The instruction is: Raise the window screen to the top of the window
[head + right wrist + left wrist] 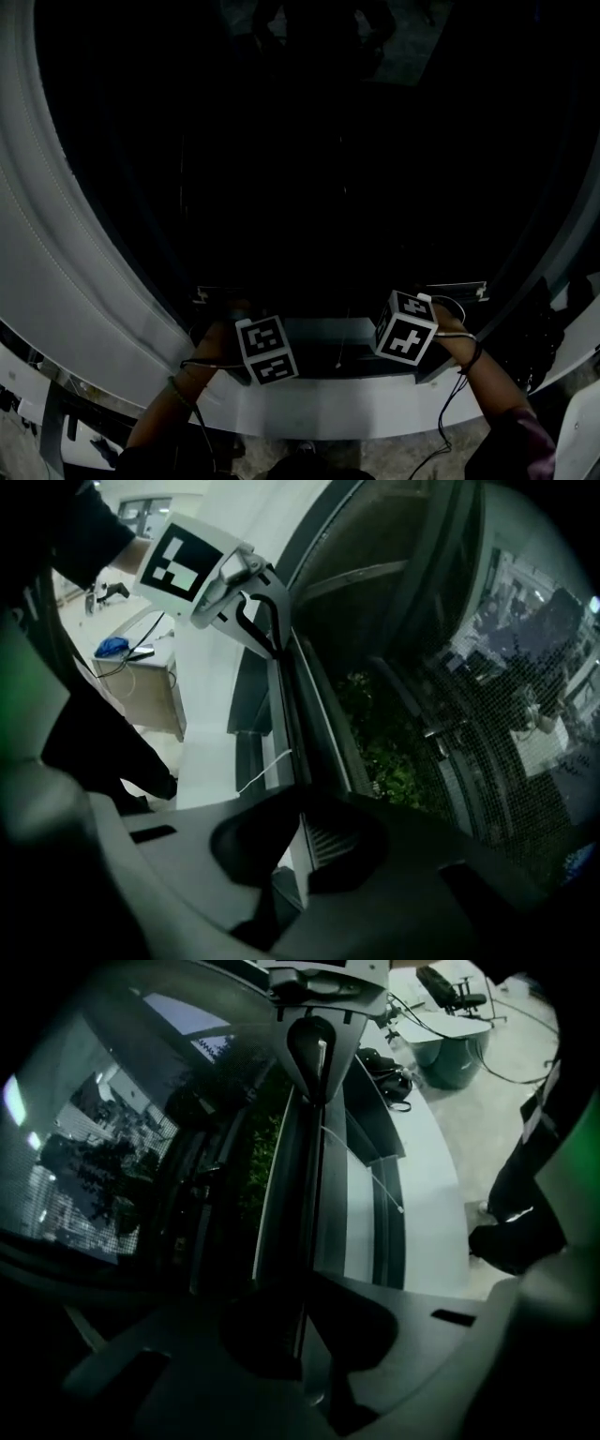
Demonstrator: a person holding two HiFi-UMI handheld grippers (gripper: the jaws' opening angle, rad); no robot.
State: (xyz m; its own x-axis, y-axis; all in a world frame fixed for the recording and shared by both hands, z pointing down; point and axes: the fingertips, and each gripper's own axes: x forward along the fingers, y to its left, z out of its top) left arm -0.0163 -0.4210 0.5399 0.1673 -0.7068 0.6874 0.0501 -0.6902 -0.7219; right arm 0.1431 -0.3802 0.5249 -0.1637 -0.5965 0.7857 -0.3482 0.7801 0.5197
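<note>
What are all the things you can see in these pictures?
window screen: one, dark mesh, across the window
screen bar: one, grey, low on the window
window frame: one, white, around the glass
pull cord: one, white, beside the screen bar
plants: several, green, outside
bag: one, black, on the white ledge
office chair: one, black, in the room behind
left tongs: one, dark, shut on the screen bar
right tongs: one, dark, shut on the screen bar
</note>
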